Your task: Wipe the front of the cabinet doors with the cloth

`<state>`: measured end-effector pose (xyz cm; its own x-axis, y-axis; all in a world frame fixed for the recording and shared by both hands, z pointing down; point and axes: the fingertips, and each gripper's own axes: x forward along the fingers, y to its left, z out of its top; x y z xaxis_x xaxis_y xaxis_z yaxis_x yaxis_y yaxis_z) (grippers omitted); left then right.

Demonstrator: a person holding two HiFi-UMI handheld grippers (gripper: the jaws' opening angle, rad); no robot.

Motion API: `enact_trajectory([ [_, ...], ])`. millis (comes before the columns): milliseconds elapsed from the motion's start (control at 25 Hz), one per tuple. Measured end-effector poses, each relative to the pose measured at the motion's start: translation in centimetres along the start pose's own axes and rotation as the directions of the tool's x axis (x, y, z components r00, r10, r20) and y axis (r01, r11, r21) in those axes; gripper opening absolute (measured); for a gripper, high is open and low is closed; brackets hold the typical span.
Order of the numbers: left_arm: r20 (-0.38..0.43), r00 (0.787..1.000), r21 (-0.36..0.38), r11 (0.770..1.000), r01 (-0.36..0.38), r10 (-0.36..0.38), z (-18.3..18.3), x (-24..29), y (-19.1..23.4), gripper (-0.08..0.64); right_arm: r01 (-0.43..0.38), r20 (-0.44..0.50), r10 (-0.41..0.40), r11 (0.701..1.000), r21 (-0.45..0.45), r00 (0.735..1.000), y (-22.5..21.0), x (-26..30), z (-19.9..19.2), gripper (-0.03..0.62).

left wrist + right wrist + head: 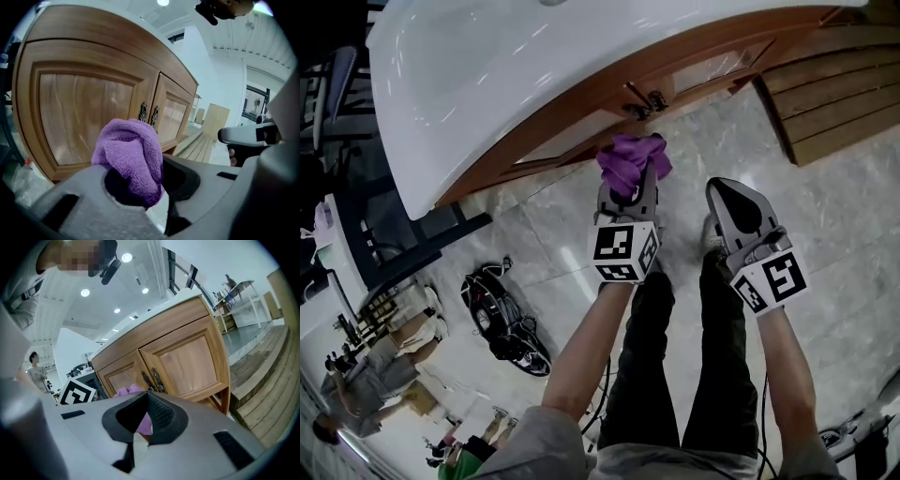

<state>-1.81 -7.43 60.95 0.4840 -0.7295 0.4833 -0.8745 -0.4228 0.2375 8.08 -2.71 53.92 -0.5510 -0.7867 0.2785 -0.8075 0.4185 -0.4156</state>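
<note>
A bunched purple cloth [630, 161] sticks out of my left gripper [630, 186], which is shut on it. The cloth [131, 154] hangs a short way in front of the wooden cabinet doors [79, 117], near their paired dark handles [148, 114], and does not touch the wood. My right gripper [736, 208] is beside the left one, slightly lower, shut with nothing in it. In the right gripper view its jaws [140, 430] are pressed together, with the cloth [126, 391] and the cabinet doors [192, 362] beyond them.
A white countertop [534, 66] overhangs the cabinet. Wooden steps [834, 94] lie to the cabinet's right. A black object with cables [502, 319] sits on the marble floor to my left. People [356, 394] stand far off at lower left.
</note>
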Motion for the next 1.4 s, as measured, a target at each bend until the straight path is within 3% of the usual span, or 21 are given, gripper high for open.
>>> enact_trajectory([
  [280,0.053,0.998,0.041,0.999,0.020,-0.022,3.3,-4.1,-1.3,0.074,-0.030,0.012,0.031,0.999,-0.037,0.999,3.2,-0.1,2.5,0.011],
  [640,0.144,0.989,0.095,0.995,0.031,-0.045,11.3,-9.3,-4.5,0.074,-0.022,0.048,0.025,0.998,-0.066,0.999,5.9,-2.2,8.4,0.011],
  [1400,0.275,0.960,0.185,0.983,-0.001,-0.051,29.5,-20.9,-12.0,0.074,-0.045,0.122,0.063,0.988,-0.147,0.990,13.1,-7.8,26.6,0.011],
])
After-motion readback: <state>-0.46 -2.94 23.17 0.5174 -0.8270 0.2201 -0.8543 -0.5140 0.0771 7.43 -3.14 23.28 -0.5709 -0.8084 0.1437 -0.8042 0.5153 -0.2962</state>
